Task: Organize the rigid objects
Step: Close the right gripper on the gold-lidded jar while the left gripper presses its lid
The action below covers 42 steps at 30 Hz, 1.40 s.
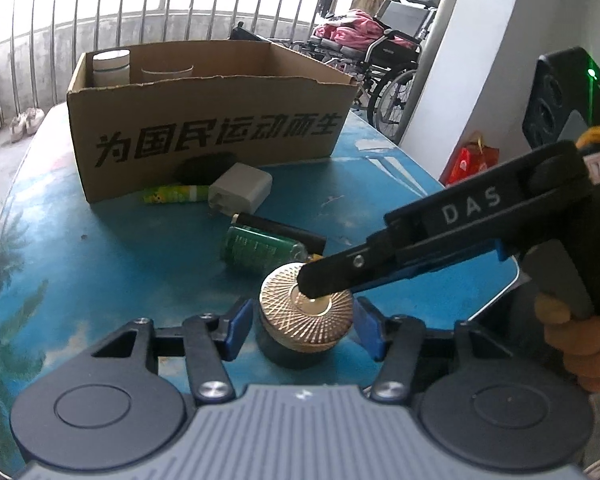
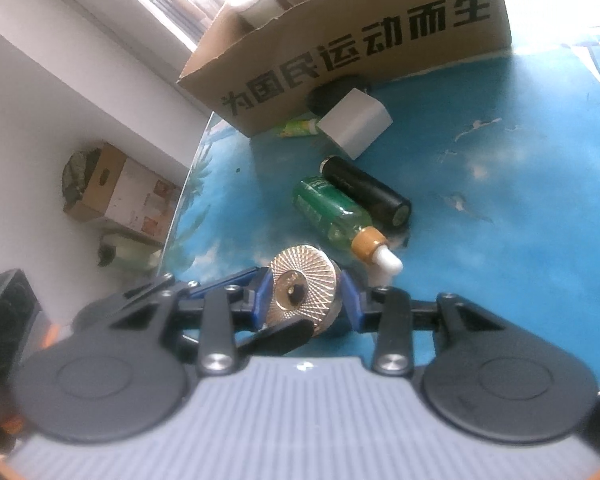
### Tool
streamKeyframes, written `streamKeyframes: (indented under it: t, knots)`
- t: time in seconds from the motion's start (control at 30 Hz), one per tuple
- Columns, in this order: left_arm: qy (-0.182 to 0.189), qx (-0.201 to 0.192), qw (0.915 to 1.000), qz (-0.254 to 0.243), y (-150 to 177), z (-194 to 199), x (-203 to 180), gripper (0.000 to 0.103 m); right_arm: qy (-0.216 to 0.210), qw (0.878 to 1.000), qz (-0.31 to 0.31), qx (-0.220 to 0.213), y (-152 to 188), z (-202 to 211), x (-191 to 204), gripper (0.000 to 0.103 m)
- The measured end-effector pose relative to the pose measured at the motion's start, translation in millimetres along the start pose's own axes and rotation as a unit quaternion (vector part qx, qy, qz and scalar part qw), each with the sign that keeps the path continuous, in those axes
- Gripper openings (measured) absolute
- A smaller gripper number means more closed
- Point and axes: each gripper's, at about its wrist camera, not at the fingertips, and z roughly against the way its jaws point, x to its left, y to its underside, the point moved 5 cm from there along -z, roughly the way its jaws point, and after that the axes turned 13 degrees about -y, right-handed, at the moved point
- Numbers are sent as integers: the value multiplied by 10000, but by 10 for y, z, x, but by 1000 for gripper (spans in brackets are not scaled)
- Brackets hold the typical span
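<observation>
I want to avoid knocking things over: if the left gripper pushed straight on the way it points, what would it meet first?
Probably the gold-lidded jar, which already stands between the left gripper's open fingers; beyond it lies the green bottle.

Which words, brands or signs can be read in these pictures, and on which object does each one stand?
"为国民运动而生": black print on the front wall of the cardboard box.
"DAS": white letters on the side of the right gripper.
Green bottle: its label has print, too small to read.
Black tube: faint marks, blurred.
Small green and yellow tube: pattern only, no readable text.
</observation>
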Motion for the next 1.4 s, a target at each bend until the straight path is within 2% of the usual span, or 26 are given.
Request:
streamKeyframes:
  t: [0.17,0.27,0.37,0.73,0.93,1.1,1.3,1.4]
  knots:
    - [-87,-47,9991,-410,38,-49,-54,67,-28,10000,-72,-36,12,-11,-48,41]
    - [-154,50,9980,-603,76,-140,-102,65,-49,9999,-126,-30,32,-40,-66,41]
    - [-130,154,9982,-571,96,-212,-116,57,-62,9999,-135,-58,40,-55,-75,42]
    - [-122,199,9981,-578,216,-104,-171,56,-48,9999,-94,65,135,-47,-49,42]
    - [-36,66,9979,-637,260,-92,-166,57,-91,9997,-221,22,203,-18,-104,42]
    - [-125,81,9963,-842,299,-187,-218,57,-193,9992,-348,4,207,-15,-141,42]
    - [-210,-87,9953,-947,312,-211,-252,57,-260,9988,-406,-7,222,-27,-158,43]
    - [-249,-15,9954,-929,321,-186,-260,57,-284,9987,-426,6,228,-26,-161,43]
